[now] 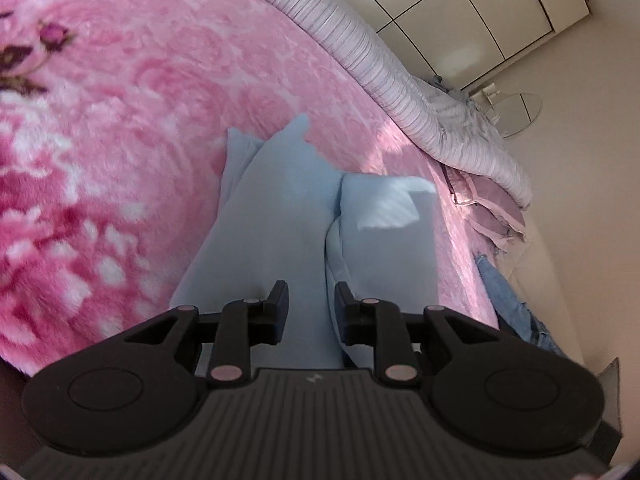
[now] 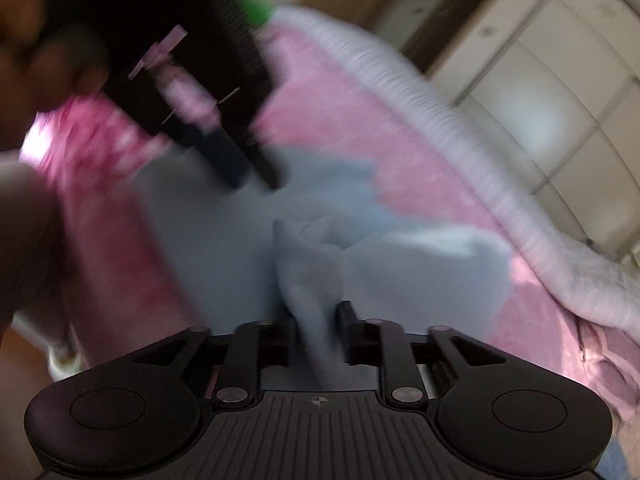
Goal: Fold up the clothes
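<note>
The pale blue garment (image 1: 280,208) lay on the pink flowered blanket (image 1: 120,120), near the edge of the bed, bunched into long folds with one corner flipped over toward the striped quilt (image 1: 384,64). The left gripper (image 1: 308,304) hung right above it, fingers parted a little with blue cloth showing in the gap, though whether they had any of it pinched I could not tell from there. Over on the other side, the right gripper (image 2: 316,320) had its fingers closed in on a raised ridge of the garment (image 2: 312,272), cloth standing up between them. That view was smeared with blur. The left gripper (image 2: 224,128) showed there too, a dark shape angled down onto the blue cloth. Jeans (image 1: 516,304) hung off the side of the bed beside the blanket, and white cupboards (image 1: 480,8) stood behind the quilt.
</note>
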The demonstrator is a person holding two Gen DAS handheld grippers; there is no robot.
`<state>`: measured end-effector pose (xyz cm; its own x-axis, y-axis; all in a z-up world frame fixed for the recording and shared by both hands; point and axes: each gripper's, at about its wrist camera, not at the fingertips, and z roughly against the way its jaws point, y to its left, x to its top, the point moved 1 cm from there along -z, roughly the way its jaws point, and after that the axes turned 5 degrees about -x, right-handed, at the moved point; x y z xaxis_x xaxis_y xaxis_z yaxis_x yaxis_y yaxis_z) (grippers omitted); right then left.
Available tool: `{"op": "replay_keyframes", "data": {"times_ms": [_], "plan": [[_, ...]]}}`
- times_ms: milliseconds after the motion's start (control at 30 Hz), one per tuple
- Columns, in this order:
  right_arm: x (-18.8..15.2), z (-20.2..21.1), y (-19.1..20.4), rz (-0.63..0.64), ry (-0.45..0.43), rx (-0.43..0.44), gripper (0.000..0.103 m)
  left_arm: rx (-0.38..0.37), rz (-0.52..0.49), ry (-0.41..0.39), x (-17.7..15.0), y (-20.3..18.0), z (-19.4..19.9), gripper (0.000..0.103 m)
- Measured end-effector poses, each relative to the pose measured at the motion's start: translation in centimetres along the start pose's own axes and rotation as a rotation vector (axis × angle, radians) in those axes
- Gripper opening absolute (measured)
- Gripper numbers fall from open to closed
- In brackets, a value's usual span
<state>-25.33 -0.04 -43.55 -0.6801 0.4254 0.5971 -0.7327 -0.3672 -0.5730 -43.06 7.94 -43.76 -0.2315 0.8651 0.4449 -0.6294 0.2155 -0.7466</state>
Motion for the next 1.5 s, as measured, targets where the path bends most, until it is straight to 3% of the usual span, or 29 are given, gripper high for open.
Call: {"op": "replay_keyframes", "data": {"times_ms": [133, 300, 367, 433, 533, 600, 733, 800, 833, 967, 1100, 1200, 1300, 1433, 1500], "plan": [[-0.6, 0.9, -3.3, -0.145, -0.017, 0.123, 0.036, -0.042, 0.02, 0.023, 0.6, -0.1, -0.9, 0.022], [-1.9, 2.9, -12.1, -0.544, -0.056, 0.308, 0.038, -0.098, 0.032, 0.086, 2.7, -0.4, -4.0, 0.032], [-3.6, 1.6, -16.4, -0.74, 0.02, 0.291, 0.038, -0.106, 0.05, 0.119, 3.4, -0.2, -5.7, 0.033], [-5.9, -0.6, -20.0, -0.915, 0.168, 0.235, 0.038, -0.108, 0.06, 0.152, 4.1, 0.0, -7.4, 0.033], [-8.7, -4.4, -23.4, -1.036, 0.356, 0.181, 0.038, -0.117, 0.048, 0.192, 5.2, -0.1, -9.8, 0.033], [-9.4, -6.7, -24.5, -1.076, 0.425, 0.182, 0.038, -0.13, 0.047, 0.217, 5.9, -0.3, -11.3, 0.033], [-9.4, -10.0, -24.8, -1.094, 0.463, 0.264, 0.038, -0.138, 0.011, 0.25, 6.5, -0.7, -13.6, 0.031], [-8.8, -11.3, -23.9, -1.057, 0.497, 0.279, 0.038, -0.147, -0.014, 0.262, 6.5, -0.9, -14.2, 0.012], [-8.6, -11.7, -23.3, -1.032, 0.517, 0.269, 0.038, -0.157, -0.03, 0.248, 6.5, -1.1, -13.7, 0.008], [-7.5, -10.2, -22.1, -0.925, 0.516, 0.26, 0.035, -0.191, -0.092, 0.144, 7.5, -2.0, -9.9, 0.007], [-5.3, -9.5, -20.6, -0.84, 0.458, 0.336, 0.031, -0.133, -0.115, 0.047, 9.5, -0.9, -5.3, 0.007], [-3.6, -10.2, -18.7, -0.776, 0.43, 0.377, 0.031, -0.063, -0.087, 0.055, 9.8, 1.5, -4.2, 0.007], [-2.4, -10.5, -17.2, -0.718, 0.421, 0.359, 0.031, -0.048, -0.059, 0.069, 9.1, 2.9, -4.3, 0.007], [-1.9, -9.7, -16.5, -0.706, 0.393, 0.385, 0.031, -0.099, -0.073, 0.026, 9.2, 2.1, -3.0, 0.006], [-1.9, -10.1, -16.2, -0.709, 0.382, 0.411, 0.031, -0.089, -0.108, 0.017, 9.3, 1.6, -2.5, 0.006]]}}
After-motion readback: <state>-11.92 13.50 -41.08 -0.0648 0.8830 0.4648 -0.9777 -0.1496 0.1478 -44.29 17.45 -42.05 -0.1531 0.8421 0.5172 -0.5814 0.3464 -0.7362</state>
